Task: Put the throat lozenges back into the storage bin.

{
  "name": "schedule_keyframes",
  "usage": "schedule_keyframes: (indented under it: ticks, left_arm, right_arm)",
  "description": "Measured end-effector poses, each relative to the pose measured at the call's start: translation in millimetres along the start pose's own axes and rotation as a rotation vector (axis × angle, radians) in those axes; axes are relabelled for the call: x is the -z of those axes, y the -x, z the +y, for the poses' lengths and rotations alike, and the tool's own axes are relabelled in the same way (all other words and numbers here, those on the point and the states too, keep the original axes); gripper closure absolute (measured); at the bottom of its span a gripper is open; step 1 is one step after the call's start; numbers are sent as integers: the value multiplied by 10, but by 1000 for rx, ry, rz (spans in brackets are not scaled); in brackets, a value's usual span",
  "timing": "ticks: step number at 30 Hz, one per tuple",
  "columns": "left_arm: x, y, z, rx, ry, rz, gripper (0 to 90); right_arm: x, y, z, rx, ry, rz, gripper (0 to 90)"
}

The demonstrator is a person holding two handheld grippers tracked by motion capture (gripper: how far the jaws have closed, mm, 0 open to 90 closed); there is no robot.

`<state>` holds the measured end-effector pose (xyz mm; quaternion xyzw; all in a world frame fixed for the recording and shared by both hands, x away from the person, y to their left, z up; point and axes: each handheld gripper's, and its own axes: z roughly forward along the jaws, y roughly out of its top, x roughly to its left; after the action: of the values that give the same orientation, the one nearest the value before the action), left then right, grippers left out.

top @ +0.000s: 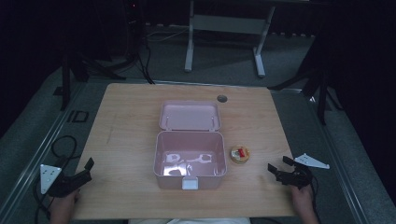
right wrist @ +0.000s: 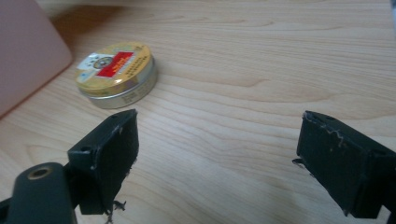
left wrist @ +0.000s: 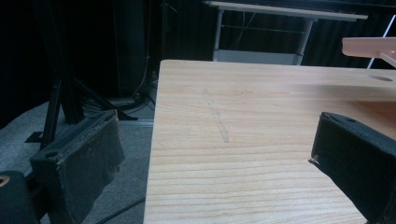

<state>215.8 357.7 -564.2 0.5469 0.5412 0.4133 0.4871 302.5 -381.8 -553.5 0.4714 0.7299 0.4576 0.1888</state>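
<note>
A pink box (top: pixel 190 158) stands in the middle of the wooden table (top: pixel 121 121), its lid (top: pixel 189 115) folded back and its inside bare. Just right of it lies a small round tin (top: pixel 239 154) with a gold and red top; the right gripper view has the tin (right wrist: pixel 116 74) at upper left, ahead of the jaws. My right gripper (top: pixel 278 165) rests near the table's front right, open, nothing between its jaws (right wrist: pixel 219 154). My left gripper (top: pixel 86 169) sits at the front left edge, open and empty (left wrist: pixel 219 154).
The box's pink wall (right wrist: pixel 28 56) rises at the left of the right gripper view. A cable hole (top: pixel 222 98) sits near the table's far edge. Beyond the table stand a white desk frame (top: pixel 224 28) and dark stands (top: pixel 70 70) on grey floor.
</note>
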Motion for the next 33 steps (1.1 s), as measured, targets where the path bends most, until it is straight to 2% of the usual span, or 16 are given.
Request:
schedule_keyframes:
  ticks: [2,8,11,12,13,15,17,19,20,21,24,27,28,29,31,33]
  left_arm:
    - [0,-1,0,0,0,-1,25]
    - [-1,1,0,0,0,1,25]
    - [-1,2,1,0,-1,3,25]
    - [-1,1,2,-1,-3,4,25]
    - [-2,1,2,-2,-5,3,24]
    - [-3,2,2,-2,-5,3,25]
    - [-3,3,3,-3,-6,4,25]
    - [-3,2,3,-4,-8,4,24]
    - [-4,2,4,-3,-8,4,25]
    - [-4,2,4,-3,-8,4,25]
    - [-4,2,4,-2,-8,5,25]
    - [-3,5,3,-5,-7,6,25]
    - [-4,6,3,-6,-7,6,25]
    - [-4,6,3,-6,-7,6,25]
    - [-3,5,3,-5,-7,7,25]
    - [-4,5,3,-5,-8,6,25]
  right_arm:
    - [4,1,-3,-1,9,-2,126]
    - [-16,-11,4,46,-30,69,126]
    - [-24,-28,5,114,-57,144,130]
    - [-37,-30,18,137,-98,195,130]
    - [-50,-39,43,192,-146,239,132]
    - [-58,-65,99,259,-227,273,133]
    - [-42,-109,184,326,-283,274,133]
    - [-30,-170,286,385,-371,301,133]
    - [-27,-197,323,410,-401,302,133]
    - [-20,-248,383,458,-447,304,133]
    - [-33,-363,498,538,-562,321,134]
    - [-96,-520,575,644,-760,325,137]
    - [-113,-557,580,675,-804,329,137]
    - [-139,-617,588,722,-877,332,136]
    - [-175,-696,604,804,-942,317,134]
    - [-201,-764,635,875,-975,305,135]
